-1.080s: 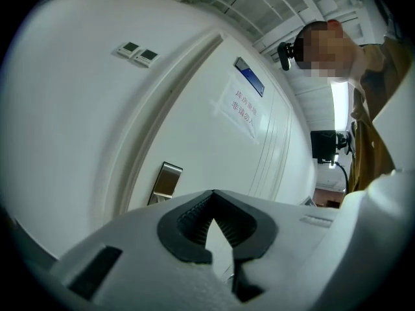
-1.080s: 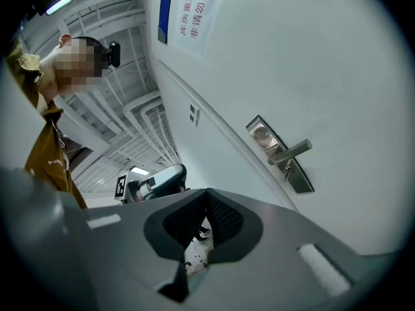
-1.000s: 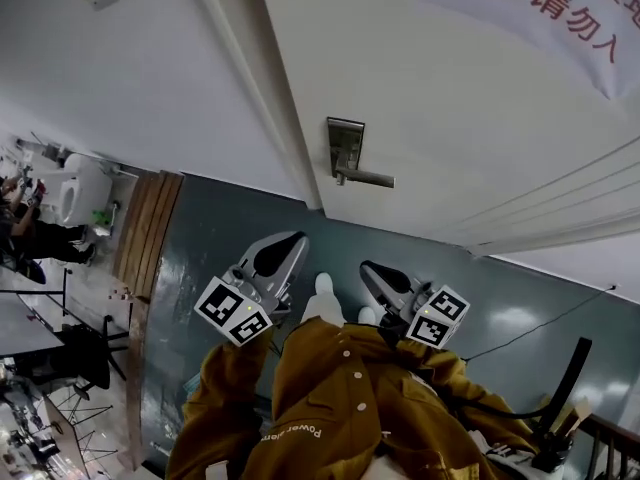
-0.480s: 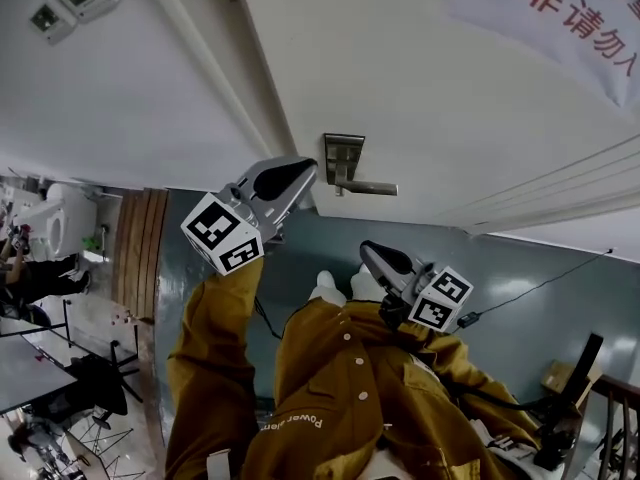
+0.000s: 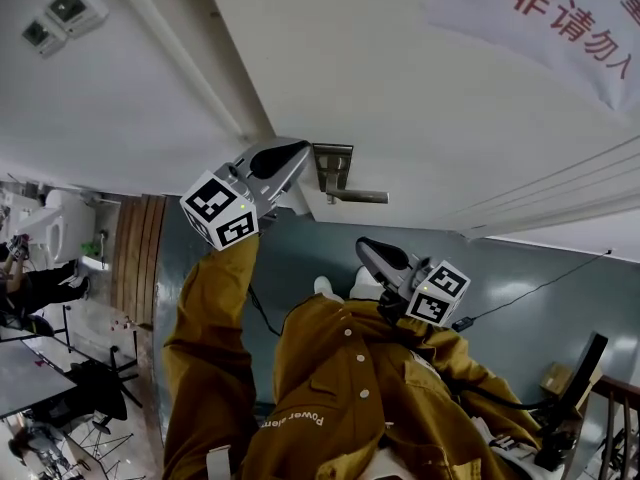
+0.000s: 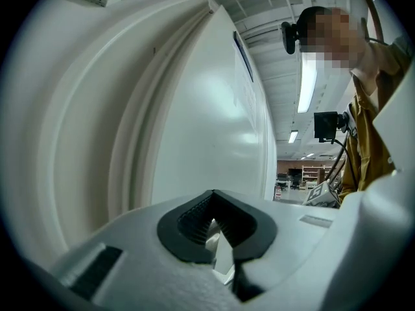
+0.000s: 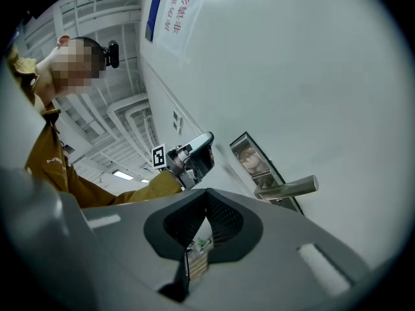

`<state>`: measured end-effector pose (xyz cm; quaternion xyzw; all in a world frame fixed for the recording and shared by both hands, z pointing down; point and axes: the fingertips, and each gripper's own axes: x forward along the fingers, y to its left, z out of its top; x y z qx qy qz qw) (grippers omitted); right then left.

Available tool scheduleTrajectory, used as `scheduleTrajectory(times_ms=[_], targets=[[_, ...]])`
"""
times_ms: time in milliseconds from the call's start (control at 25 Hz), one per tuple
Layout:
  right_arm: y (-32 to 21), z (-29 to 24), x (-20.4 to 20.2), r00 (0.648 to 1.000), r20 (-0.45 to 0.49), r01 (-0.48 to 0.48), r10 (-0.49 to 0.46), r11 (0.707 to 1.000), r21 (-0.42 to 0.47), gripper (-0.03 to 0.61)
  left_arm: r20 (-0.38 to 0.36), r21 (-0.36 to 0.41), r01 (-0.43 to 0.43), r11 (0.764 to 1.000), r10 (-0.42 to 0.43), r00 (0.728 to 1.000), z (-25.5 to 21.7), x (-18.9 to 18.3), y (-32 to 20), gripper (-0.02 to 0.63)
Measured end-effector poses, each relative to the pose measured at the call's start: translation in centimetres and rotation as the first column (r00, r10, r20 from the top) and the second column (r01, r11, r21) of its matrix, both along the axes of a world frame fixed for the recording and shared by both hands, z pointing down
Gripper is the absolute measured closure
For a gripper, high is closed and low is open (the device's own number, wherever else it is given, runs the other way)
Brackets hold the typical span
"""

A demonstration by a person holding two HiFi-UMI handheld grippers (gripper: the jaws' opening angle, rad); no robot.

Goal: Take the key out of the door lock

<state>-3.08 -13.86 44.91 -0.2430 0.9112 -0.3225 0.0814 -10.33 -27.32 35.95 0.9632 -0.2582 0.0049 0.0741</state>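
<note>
Grey left gripper with a black-and-white marker cube is raised on a mustard-yellow sleeve, jaws pressed together, nothing between them. Its tip sits at the free edge of the white door, just beside the silver rectangular lock plate; contact with plate or door can't be told. Plate is mounted close to that door edge, with a silver lever handle sticking out from it, away from the edge. Key is too small to make out on the plate in any view. Left gripper view shows only the door face and frame past its closed pads. Grey right gripper, same build, jaws also together and empty, hangs lower over the dark grey-green floor, apart from the door. Its own view faces the lock plate and handle, with the left gripper just beside the plate. White banner with red lettering hangs at the door's far corner.
</note>
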Motion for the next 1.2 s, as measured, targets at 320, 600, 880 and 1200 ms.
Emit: scheduleTrajectory(times_ms=[320,600,880,1200], targets=[[-0.8,0.4,0.0,1.000,-0.006,0.016,-0.016,1.000,-0.004,0.572,0.031,-0.002,0.085,0.996,-0.085,0.996,0.5,-0.6,-2.1,0.614],[-2.2,2.8,-1.0,0.999,0.047,0.012,-0.010,0.999,-0.048,0.571,0.029,-0.005,0.092,0.996,-0.092,0.995,0.6,-0.5,-2.4,0.614],[-5.8,7.0,-1.6,0.986,0.087,-0.121,0.140,0.974,-0.193,0.508,0.037,0.000,0.087,0.996,-0.087,0.996,0.6,-0.3,-2.6,0.613],[-8.5,13.4,-2.5,0.952,0.065,-0.250,0.298,0.885,-0.393,0.486,0.031,0.006,0.080,0.997,-0.080,0.996,0.5,-0.5,-2.4,0.614]])
